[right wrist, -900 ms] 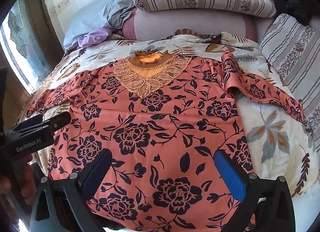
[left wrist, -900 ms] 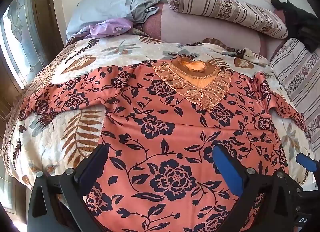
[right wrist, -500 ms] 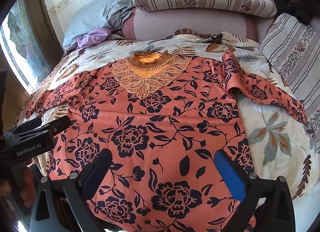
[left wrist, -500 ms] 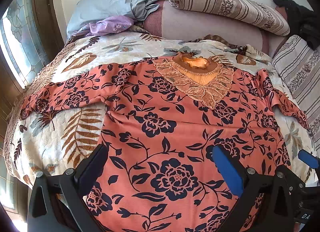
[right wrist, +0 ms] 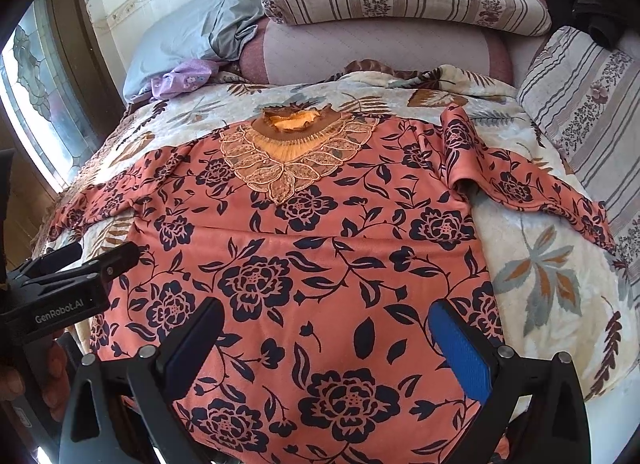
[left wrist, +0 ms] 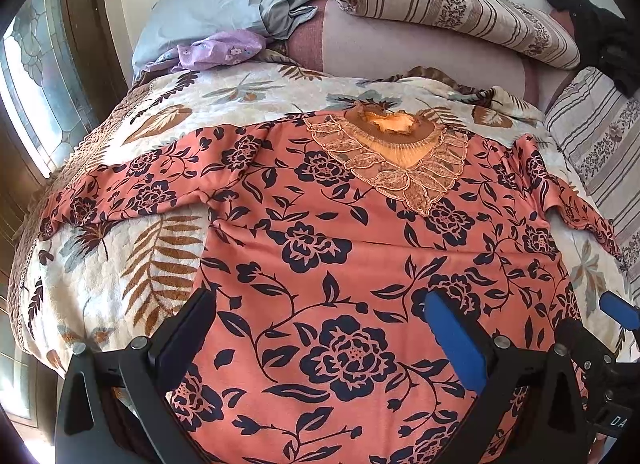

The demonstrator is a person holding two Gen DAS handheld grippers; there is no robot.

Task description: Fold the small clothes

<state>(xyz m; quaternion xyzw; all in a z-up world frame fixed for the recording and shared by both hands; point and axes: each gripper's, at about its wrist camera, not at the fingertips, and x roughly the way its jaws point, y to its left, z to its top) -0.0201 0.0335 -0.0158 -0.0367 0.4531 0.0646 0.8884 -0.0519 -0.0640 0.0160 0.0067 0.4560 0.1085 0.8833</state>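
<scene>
Quilted cover, left wrist view: cream bedspread (left wrist: 100, 264) with brown fern and leaf prints fills the bed; a leaded-glass window (left wrist: 36, 104) stands at the frame's left edge.
Head of bed, left wrist view: grey-blue pillow (left wrist: 224, 4), a lilac floral cloth (left wrist: 220, 50) just below it, a striped bolster (left wrist: 452, 8) lying on a pale mauve cushion (left wrist: 420, 52).
Garment, left wrist view: coral blouse (left wrist: 320, 244) with navy roses lies flat, front up, on the bedspread; lace collar (left wrist: 396, 152) points to the pillows, hem toward me, long axis running head to foot of the bed.
Sleeves, left wrist view: one stretches out toward the window; the other runs off to the frame's right.
My left gripper (left wrist: 320, 328): jaws spread wide above the lower body of the blouse, nothing pinched.
Only here: a blue pad of my right gripper (left wrist: 620, 314) at the right edge.
Right wrist view, surface: same bedspread (right wrist: 540, 284), more of it bare on the right; a striped pillow (right wrist: 592, 104) leans there.
Garment, right wrist view: blouse (right wrist: 320, 256) same heading; right-side sleeve (right wrist: 520, 184) is creased near the shoulder.
My right gripper (right wrist: 324, 336): jaws spread wide over the hem area, holding nothing.
Only here: my left gripper's black body (right wrist: 68, 288) at the left edge, beside the blouse's side seam, with fingers of a hand (right wrist: 52, 364) on it.
</scene>
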